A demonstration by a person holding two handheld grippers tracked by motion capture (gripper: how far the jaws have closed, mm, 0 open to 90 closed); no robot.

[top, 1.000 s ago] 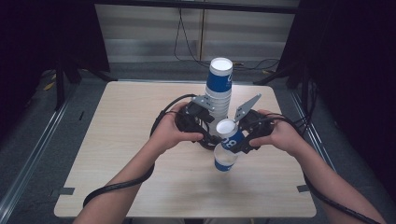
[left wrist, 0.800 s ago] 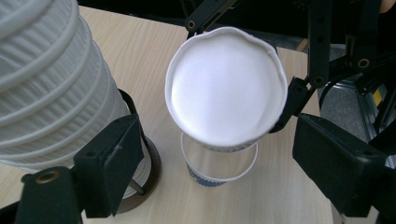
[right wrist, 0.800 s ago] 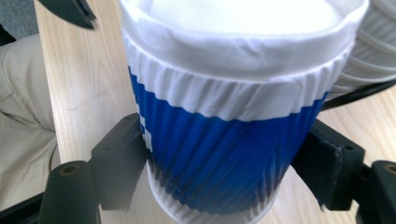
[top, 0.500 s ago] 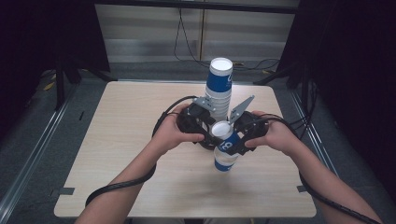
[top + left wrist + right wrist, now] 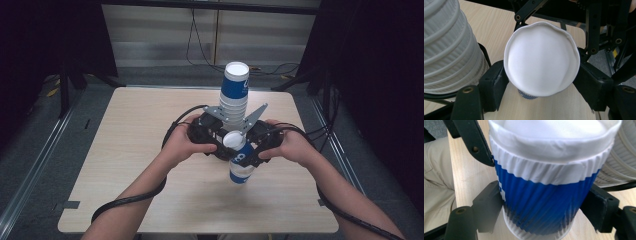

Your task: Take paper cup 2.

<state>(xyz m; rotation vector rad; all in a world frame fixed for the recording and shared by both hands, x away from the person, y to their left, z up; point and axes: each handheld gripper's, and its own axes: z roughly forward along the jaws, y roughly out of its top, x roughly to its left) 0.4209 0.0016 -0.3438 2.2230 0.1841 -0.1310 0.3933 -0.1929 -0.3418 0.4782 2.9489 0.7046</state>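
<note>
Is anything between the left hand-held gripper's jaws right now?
Yes: the white-rimmed blue cup sits between the left hand-held gripper's jaws, which have just been closing; its pads press its sides, seen in the left gripper view.

Two bare forearms come in from the bottom edge, with no sleeves on them. Each hand carries a black two-jaw tool: the left gripper (image 5: 223, 141) and the right gripper (image 5: 250, 145). Their jaws are blocky matte black pads on thin black link bars joined by small round brass-coloured rivets. A grey three-cornered plate (image 5: 254, 116) sits on top. A thick black cable (image 5: 125, 200) trails from each tool. Beige trousers (image 5: 435, 182) are worn.
</note>
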